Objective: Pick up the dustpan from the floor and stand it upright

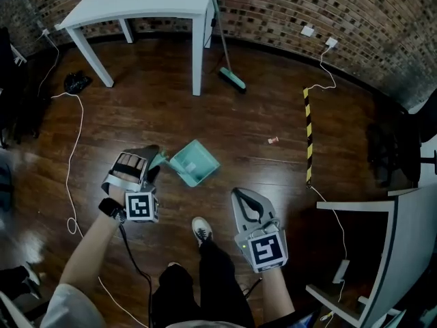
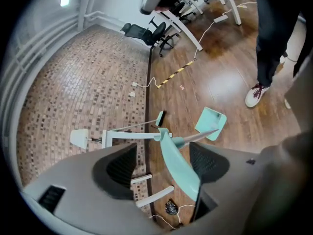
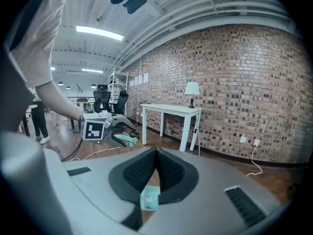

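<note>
The teal dustpan (image 1: 194,162) has its pan on the wooden floor, and its long handle (image 2: 182,164) slants up toward me. My left gripper (image 1: 151,160) is at the handle's end, with its jaws wide apart. In the left gripper view the handle runs between the jaws of the left gripper (image 2: 164,152), close against the right-hand pad, and the pan (image 2: 211,123) lies beyond. My right gripper (image 1: 241,197) hangs to the right of the pan, raised off the floor, shut and empty. In the right gripper view the shut right gripper (image 3: 156,154) is above the pan (image 3: 150,198).
A white table (image 1: 150,5) stands at the back with a teal broom (image 1: 232,79) leaning on its leg. A black-and-yellow strip (image 1: 308,135) lies at the right, and a white cable (image 1: 72,156) at the left. The person's shoe (image 1: 201,229) is near the pan. A grey table (image 1: 410,251) stands at the right.
</note>
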Available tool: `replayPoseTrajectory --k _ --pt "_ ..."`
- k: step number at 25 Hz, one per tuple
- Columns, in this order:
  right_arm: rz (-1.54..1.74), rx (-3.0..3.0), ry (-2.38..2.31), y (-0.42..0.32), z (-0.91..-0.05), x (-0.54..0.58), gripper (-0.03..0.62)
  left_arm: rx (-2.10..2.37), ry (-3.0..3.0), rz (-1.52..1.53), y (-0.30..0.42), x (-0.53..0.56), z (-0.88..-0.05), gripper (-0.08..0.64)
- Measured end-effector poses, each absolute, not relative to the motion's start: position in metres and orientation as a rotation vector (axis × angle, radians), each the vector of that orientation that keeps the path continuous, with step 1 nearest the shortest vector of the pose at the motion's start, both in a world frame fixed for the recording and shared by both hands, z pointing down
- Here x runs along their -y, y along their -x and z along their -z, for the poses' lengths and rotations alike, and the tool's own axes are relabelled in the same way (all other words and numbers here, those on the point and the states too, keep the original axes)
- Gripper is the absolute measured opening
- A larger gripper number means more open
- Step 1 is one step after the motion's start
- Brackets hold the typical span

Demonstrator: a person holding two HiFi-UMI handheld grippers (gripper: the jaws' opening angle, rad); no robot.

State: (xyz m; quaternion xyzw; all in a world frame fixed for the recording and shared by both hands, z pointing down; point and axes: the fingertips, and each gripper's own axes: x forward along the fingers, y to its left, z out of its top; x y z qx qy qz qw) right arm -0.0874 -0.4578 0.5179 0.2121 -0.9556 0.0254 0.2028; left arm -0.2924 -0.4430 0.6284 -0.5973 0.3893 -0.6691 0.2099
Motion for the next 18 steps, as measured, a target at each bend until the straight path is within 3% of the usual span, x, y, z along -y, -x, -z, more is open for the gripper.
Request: replayPoseTrajectory --k 3,12,15,18 --pt "-0.136 2.673 -0.57 0.089 -0.492 0.461 -0.02 -1.022 1.808 1.758 0.271 0.441 -0.621 0.371" --pt "-0.202 2.659 -0.582 0.078 -0.43 0.479 -0.02 -1.205 2.123 1.432 0.217 0.447 -0.517 0.351" --pt "-0.147 2.701 -0.553 0.087 -0.409 0.479 -0.02 -1.405 2.359 1.205 0.209 0.435 -0.468 0.254" --pt "-0.185 2.742 -0.56 0.095 -0.376 0.473 -0.02 -1.699 2.473 0.814 0.214 0.425 -0.408 0.109"
